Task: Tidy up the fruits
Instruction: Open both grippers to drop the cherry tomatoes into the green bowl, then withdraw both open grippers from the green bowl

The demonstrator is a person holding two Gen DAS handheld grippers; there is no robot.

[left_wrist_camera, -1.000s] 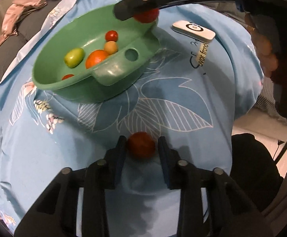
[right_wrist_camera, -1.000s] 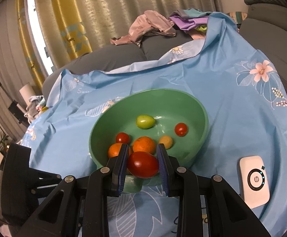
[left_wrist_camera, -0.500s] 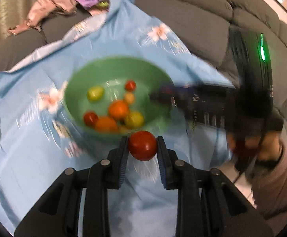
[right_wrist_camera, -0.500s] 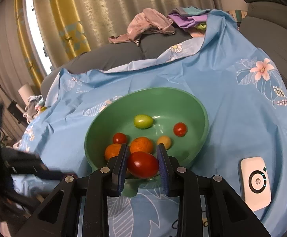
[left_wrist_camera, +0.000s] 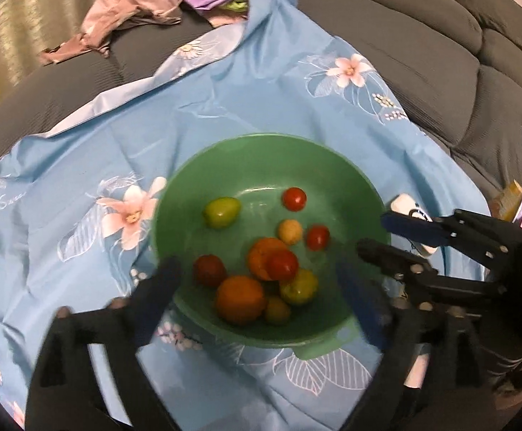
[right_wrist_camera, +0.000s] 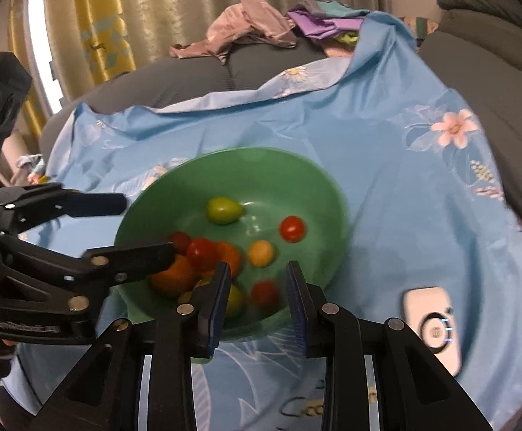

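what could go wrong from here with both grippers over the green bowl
The left gripper and right gripper crowd the near rim of the green plastic bowl; pulling back carelessly could clip fingers together or tip it. The small red tomato perched on the round orange fruit may roll.

1. Green bowl (left_wrist_camera: 246, 158): upright on blue floral cloth.
2. Fruits inside: green tomato (left_wrist_camera: 221, 211) at 10 o'clock, red tomato (left_wrist_camera: 294, 198) at 1 o'clock, oranges (left_wrist_camera: 240, 299) clustered at 6 o'clock.

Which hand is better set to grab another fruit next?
Probably left: the left tongs have just opened wide, empty, above the green plastic bowl; the right tongs stand much narrower.
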